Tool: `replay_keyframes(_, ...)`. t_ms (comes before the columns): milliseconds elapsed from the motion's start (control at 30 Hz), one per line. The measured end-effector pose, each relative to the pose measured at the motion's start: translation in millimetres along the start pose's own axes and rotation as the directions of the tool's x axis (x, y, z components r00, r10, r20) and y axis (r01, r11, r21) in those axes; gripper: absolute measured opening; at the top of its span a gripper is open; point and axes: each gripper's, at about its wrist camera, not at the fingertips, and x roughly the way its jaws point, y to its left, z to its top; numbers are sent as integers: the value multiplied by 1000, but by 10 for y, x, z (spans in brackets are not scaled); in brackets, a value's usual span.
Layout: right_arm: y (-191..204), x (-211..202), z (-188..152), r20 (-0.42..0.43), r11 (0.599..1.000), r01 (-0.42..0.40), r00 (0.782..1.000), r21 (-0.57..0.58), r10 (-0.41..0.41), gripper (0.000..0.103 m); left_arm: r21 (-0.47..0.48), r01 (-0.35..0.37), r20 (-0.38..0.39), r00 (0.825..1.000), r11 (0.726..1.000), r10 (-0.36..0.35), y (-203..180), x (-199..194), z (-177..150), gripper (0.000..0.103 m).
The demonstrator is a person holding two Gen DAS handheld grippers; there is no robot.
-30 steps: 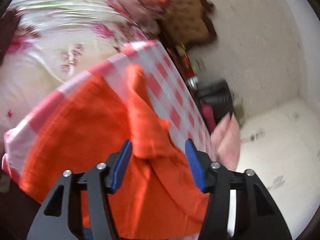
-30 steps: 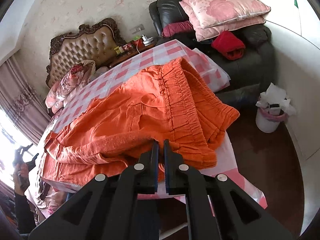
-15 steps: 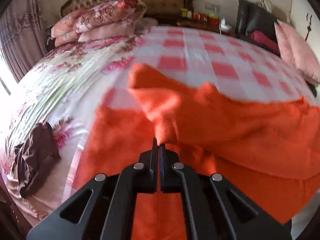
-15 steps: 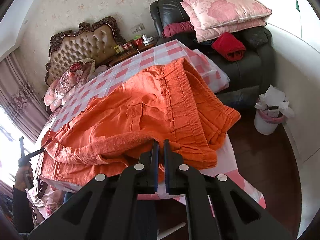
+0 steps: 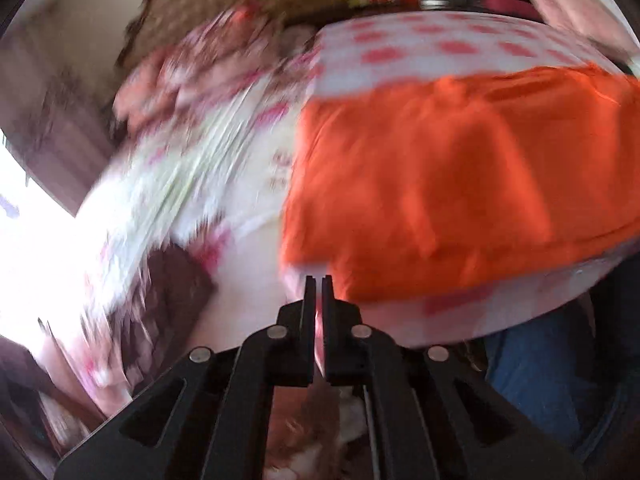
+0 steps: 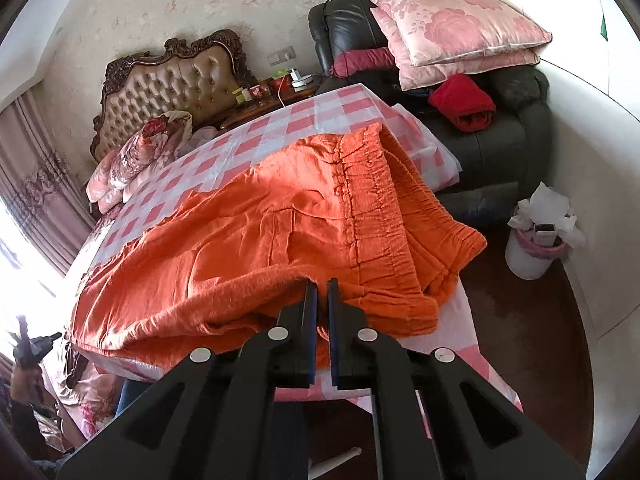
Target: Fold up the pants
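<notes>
The orange pants (image 6: 280, 232) lie across the pink checked sheet (image 6: 304, 116) on the bed, with the elastic waistband toward the right. My right gripper (image 6: 322, 282) is shut on a fuzzy fold at the pants' near edge. The left wrist view is blurred by motion. There my left gripper (image 5: 318, 280) sits just below the near left corner of the pants (image 5: 432, 184), its jaws almost together and starting to part, with no orange cloth visible between them. In the right wrist view a hand holds that left gripper (image 6: 28, 344) at the far left, beyond the pants' end.
A floral quilt (image 5: 188, 168) and a dark brown cloth (image 5: 172, 284) lie on the bed's left side. A tufted headboard (image 6: 176, 80) and nightstand stand behind. A black armchair (image 6: 492, 140) holds pink pillows and a red garment. A white bin (image 6: 536, 248) stands on the dark floor.
The left gripper closed on a raised fold of the pants, then swung off it toward the bed's near left edge. The fold now lies flat. The right gripper has stayed put, still shut.
</notes>
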Motion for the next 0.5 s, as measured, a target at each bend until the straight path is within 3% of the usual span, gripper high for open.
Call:
replay_keyframes(67,12,-13,5,5,1000,6,1000,-8,-6,5,-129,73,23,997,989,-71,196,8,-122,4)
replay_keyframes(133,10,-14,17,6,1000,6,1000,-4,-6,5,-273,196,83,980,942,-180,403,-35,-235,5)
replay_keyframes(167,14,-9,20,6,1000,8,1000,-2,-8,5,-341,270,119,963,900,-244,494,-37,-280,7)
replay_keyframes(200,15,4,27,3,1000,10,1000,0,-10,5,-428,369,177,930,825,-323,613,-9,-328,17)
replay_keyframes(233,23,23,32,-1,1000,13,1000,-1,-13,5,-492,424,221,906,760,-362,722,22,-360,40)
replay_keyframes(300,53,32,41,-5,1000,21,1000,-11,-21,5,-598,494,300,868,631,-395,938,106,-390,46)
replay_keyframes(400,60,0,47,-1,1000,20,1000,-16,-20,5,-654,527,326,843,543,-427,1072,265,-363,44)
replay_keyframes(433,54,-6,51,-1,1000,20,1000,-14,-20,5,-667,532,324,838,521,-439,1097,322,-340,39)
replay_keyframes(500,55,0,59,-2,1000,23,1000,-15,-23,5,-684,516,305,844,516,-440,1100,367,-305,37)
